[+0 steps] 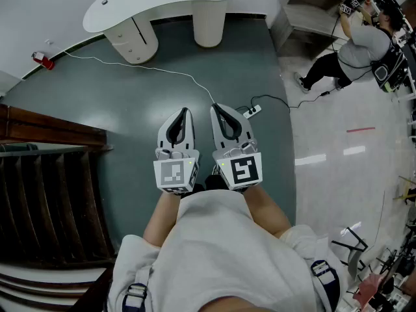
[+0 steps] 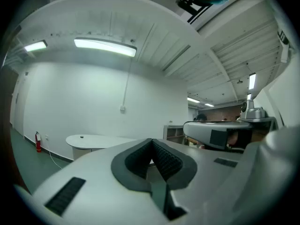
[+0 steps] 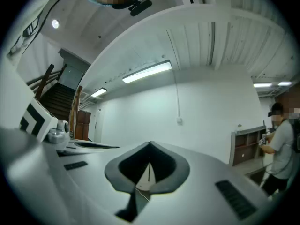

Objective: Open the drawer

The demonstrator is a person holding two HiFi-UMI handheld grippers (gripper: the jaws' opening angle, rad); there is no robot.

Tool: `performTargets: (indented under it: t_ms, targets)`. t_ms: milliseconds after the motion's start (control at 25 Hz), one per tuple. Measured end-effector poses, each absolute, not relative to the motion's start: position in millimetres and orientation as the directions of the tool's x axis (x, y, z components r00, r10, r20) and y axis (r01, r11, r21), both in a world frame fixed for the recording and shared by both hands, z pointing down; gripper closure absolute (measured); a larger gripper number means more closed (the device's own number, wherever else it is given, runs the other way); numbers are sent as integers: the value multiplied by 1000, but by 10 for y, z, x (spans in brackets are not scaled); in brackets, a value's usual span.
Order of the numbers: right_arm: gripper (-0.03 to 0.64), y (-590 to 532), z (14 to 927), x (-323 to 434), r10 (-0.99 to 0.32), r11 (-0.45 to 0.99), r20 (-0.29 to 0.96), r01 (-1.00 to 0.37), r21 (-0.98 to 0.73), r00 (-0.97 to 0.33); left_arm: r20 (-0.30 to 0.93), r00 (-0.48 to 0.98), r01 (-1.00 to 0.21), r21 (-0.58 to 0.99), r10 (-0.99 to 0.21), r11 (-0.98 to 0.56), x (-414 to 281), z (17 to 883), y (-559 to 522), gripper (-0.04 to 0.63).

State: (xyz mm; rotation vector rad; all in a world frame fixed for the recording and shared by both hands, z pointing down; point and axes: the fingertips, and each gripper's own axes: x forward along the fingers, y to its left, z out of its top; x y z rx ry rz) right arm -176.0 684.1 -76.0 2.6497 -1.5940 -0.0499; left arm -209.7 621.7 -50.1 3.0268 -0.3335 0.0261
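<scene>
One grey-green floor [image 1: 117, 109] is seen beneath both grippers. One white curved-top desk [image 1: 162, 2] is placed far, left of centre. One white rounded drawer unit [image 1: 133, 43] is set under the desk's left end, drawers shut, well apart from both grippers. The left gripper [image 1: 184, 113] and right gripper [image 1: 217, 109] are held side by side, near, jaws closed, nothing gripped.

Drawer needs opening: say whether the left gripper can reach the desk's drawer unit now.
Probably not: the left gripper, shut, sits well short of the drawer unit; only floor and a cable between.
</scene>
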Motion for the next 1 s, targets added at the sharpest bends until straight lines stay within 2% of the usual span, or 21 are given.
performTargets:
  t_ms: [560, 840, 1000]
  targets:
    - [604, 6915, -550, -1043, -897, -441, 4, -897, 14, 441, 76, 974, -219, 92, -213, -971, -1418, -282, 6327, 591]
    - [604, 6235, -336, -711, -906, -423, 24, -906, 7, 423, 102, 966, -250, 103, -239, -963, -1092, -43, 5563, 591]
    - [604, 5702, -342, -379, -896, -442, 27, -896, 46, 443, 69, 969, -246, 127, -238, -961, -738, 20, 4960, 591]
